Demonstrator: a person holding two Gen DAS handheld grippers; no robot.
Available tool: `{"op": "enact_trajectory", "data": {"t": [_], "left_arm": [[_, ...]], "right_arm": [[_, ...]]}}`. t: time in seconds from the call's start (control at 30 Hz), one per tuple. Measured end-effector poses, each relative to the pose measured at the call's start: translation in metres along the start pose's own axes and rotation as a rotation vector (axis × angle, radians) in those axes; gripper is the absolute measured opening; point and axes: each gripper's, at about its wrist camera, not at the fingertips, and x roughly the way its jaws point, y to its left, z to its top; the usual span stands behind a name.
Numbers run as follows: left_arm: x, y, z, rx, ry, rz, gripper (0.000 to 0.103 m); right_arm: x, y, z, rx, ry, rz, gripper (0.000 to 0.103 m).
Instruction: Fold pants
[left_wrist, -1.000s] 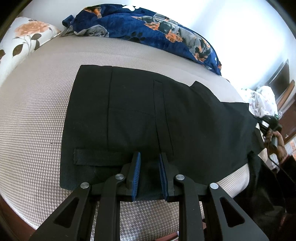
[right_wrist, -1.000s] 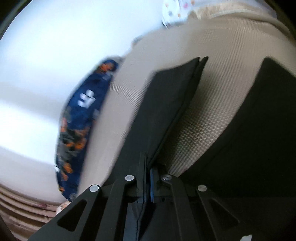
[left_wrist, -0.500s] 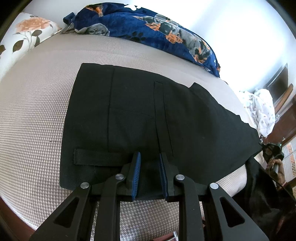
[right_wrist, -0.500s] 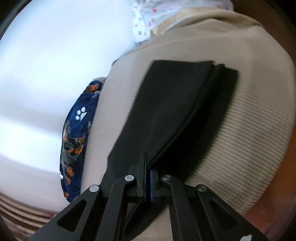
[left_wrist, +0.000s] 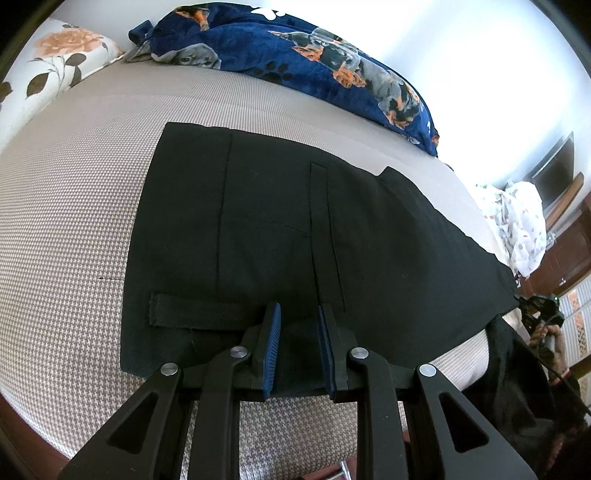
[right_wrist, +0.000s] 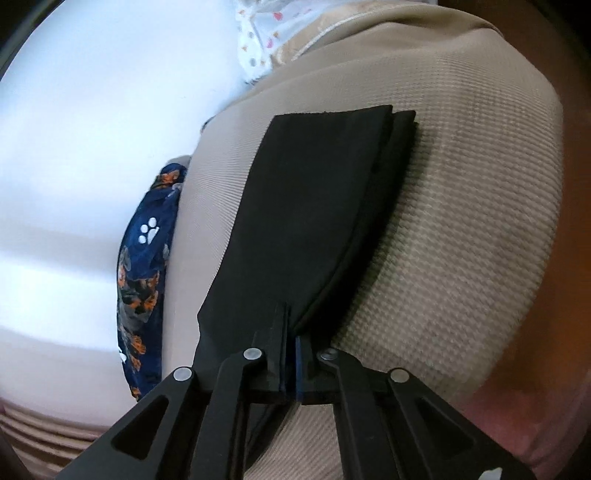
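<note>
Black pants (left_wrist: 266, 221) lie flat on the beige bed (left_wrist: 74, 221), waistband toward me in the left wrist view. My left gripper (left_wrist: 298, 314) sits at the near waistband edge, its blue pads closed on a bunched fold of the black cloth. In the right wrist view the pants (right_wrist: 314, 203) show as two stacked legs stretched away over the bed (right_wrist: 461, 221), hems at the far end. My right gripper (right_wrist: 290, 314) is shut on the near edge of those legs. A hand (left_wrist: 550, 332) holding that gripper shows at the left view's right edge.
A blue dog-print blanket (left_wrist: 314, 48) lies along the bed's far side by the wall, also seen as the blue blanket (right_wrist: 144, 258). A floral pillow (left_wrist: 55, 62) is far left. White patterned cloth (left_wrist: 517, 221) and dark wooden furniture (left_wrist: 569, 254) are at the right.
The right gripper swung sideways with the legs, which now lie straight and stacked on the bed. In the left view the leg part drew out taut to the right. The left gripper stayed put.
</note>
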Motion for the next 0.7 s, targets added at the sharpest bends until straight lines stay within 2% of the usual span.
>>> {"op": "enact_trajectory", "data": {"t": [0.03,0.1,0.13,0.17,0.2,0.3,0.37,0.4,0.43,0.47,0.53,0.63,0.7], "left_arm": [[0.000,0.000,-0.001,-0.002,-0.001,0.000,0.022],[0.000,0.001,-0.002,-0.008,-0.006,-0.001,0.022],[0.000,0.000,-0.002,-0.009,-0.008,0.000,0.022],[0.000,0.000,-0.003,-0.008,-0.009,0.001,0.022],[0.000,0.000,-0.003,-0.006,-0.010,0.004,0.022],[-0.001,0.000,-0.004,-0.005,-0.013,-0.003,0.023],[-0.003,0.002,-0.006,-0.016,-0.018,-0.011,0.023],[-0.003,0.003,-0.006,-0.023,-0.021,-0.018,0.024],[-0.005,0.004,-0.007,-0.029,-0.023,-0.022,0.024],[-0.005,0.005,-0.008,-0.035,-0.025,-0.026,0.024],[-0.005,0.005,-0.008,-0.027,-0.024,-0.023,0.024],[-0.006,0.003,-0.009,-0.002,-0.026,-0.008,0.025],[-0.008,0.000,-0.010,0.013,-0.029,0.001,0.028]], "right_arm": [[-0.014,0.004,-0.011,0.039,-0.031,-0.015,0.012],[-0.036,0.026,-0.030,-0.025,-0.106,0.001,0.013],[-0.051,0.051,-0.047,-0.128,-0.156,0.033,0.013],[-0.051,0.051,-0.047,-0.128,-0.156,0.033,0.013],[-0.062,0.084,-0.072,-0.255,-0.190,0.139,0.013],[-0.061,0.133,-0.126,-0.424,-0.191,0.383,0.014],[-0.048,0.155,-0.173,-0.549,-0.220,0.513,0.028],[-0.041,0.160,-0.197,-0.592,-0.228,0.534,0.038],[-0.031,0.165,-0.216,-0.613,-0.225,0.552,0.039],[-0.020,0.169,-0.239,-0.637,-0.198,0.574,0.039],[-0.008,0.180,-0.275,-0.718,-0.131,0.558,0.039],[-0.007,0.180,-0.329,-0.824,-0.091,0.512,0.039],[-0.019,0.182,-0.349,-0.849,-0.096,0.535,0.040]]}}
